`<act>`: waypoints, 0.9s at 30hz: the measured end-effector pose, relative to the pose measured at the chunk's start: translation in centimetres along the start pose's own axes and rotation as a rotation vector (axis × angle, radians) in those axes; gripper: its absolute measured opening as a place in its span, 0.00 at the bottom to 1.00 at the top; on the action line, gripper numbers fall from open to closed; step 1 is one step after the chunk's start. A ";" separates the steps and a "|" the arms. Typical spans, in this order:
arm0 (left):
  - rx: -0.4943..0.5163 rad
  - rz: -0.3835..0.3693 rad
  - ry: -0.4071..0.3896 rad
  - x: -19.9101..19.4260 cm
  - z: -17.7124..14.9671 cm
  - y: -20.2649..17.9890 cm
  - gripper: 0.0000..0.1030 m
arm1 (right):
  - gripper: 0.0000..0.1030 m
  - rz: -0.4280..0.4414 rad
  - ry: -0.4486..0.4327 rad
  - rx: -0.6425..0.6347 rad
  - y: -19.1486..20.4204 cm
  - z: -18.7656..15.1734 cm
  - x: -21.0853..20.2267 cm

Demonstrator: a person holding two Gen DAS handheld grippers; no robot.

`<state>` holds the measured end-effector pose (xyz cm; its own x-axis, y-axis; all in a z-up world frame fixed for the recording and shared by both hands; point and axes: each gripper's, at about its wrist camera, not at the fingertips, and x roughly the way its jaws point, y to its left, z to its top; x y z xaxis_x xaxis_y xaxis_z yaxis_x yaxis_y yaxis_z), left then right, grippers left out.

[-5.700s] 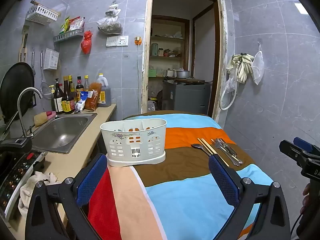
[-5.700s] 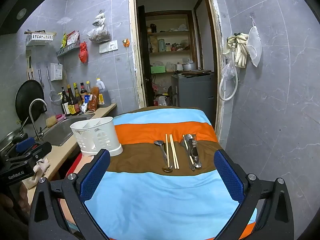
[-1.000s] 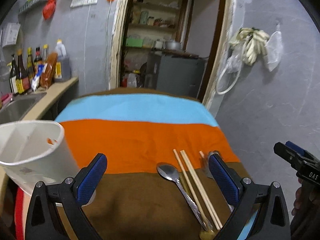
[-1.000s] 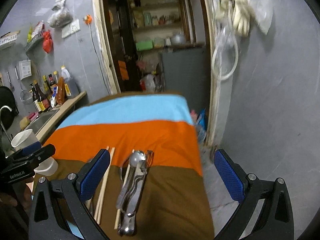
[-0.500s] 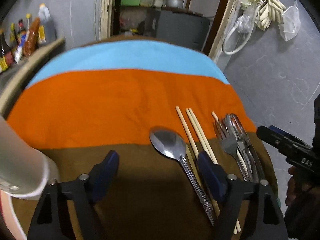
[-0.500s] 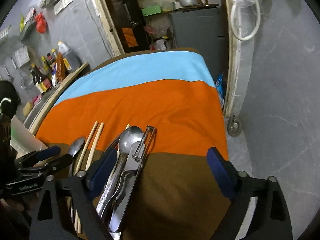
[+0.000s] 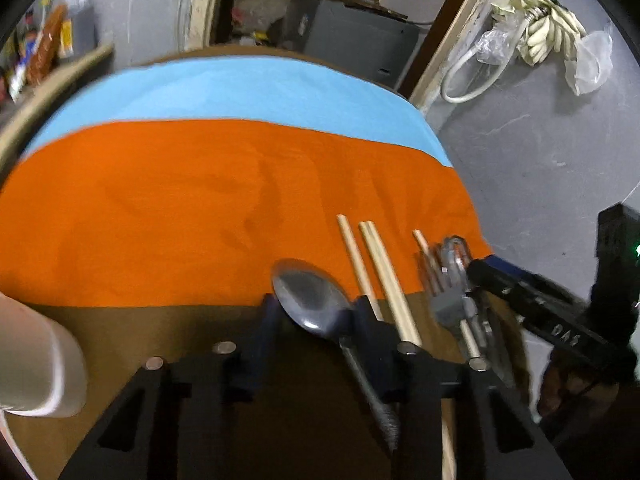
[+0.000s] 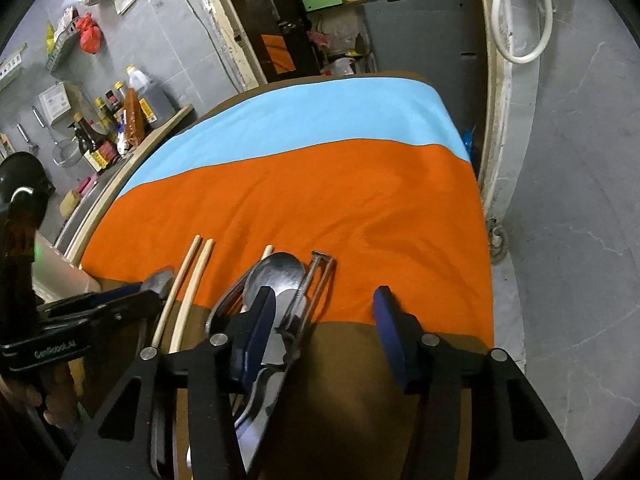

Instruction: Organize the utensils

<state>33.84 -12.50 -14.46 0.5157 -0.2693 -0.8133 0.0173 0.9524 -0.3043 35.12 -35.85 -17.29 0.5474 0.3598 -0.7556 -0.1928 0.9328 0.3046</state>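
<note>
On the striped table (image 7: pixel 168 200), my left hand-held gripper (image 7: pixel 314 312) has just been closing, jaws now narrow astride the spoon (image 7: pixel 310 300), handle running back toward me. My right hand-held gripper (image 8: pixel 324 312), also closing, straddles the utensil pile (image 8: pixel 280 300).

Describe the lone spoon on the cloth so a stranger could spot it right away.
Find the striped cloth and go to where its orange band meets the brown one. The spoon lies there by itself, left of the pair of wooden chopsticks, its bowl between the left gripper fingers. The other metal utensils are heaped together further right.
</note>
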 end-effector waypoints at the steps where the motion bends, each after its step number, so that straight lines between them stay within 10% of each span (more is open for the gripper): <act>1: -0.022 -0.018 0.008 0.1 0.1 0.0 0.30 | 0.38 0.011 0.006 0.000 0.1 0.0 0.0; 13: -0.193 -0.090 0.068 1.6 1.2 1.8 0.09 | 0.32 0.034 0.101 0.051 -0.3 0.3 1.3; 27: -0.167 -0.134 0.040 -1.1 -0.2 0.9 0.03 | 0.15 0.125 0.178 0.315 -2.2 -1.4 2.1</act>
<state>33.15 -11.37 -13.94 0.4842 -0.4004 -0.7780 -0.0603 0.8717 -0.4862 35.51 -37.10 -20.34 0.3802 0.4944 -0.7817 0.0259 0.8391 0.5434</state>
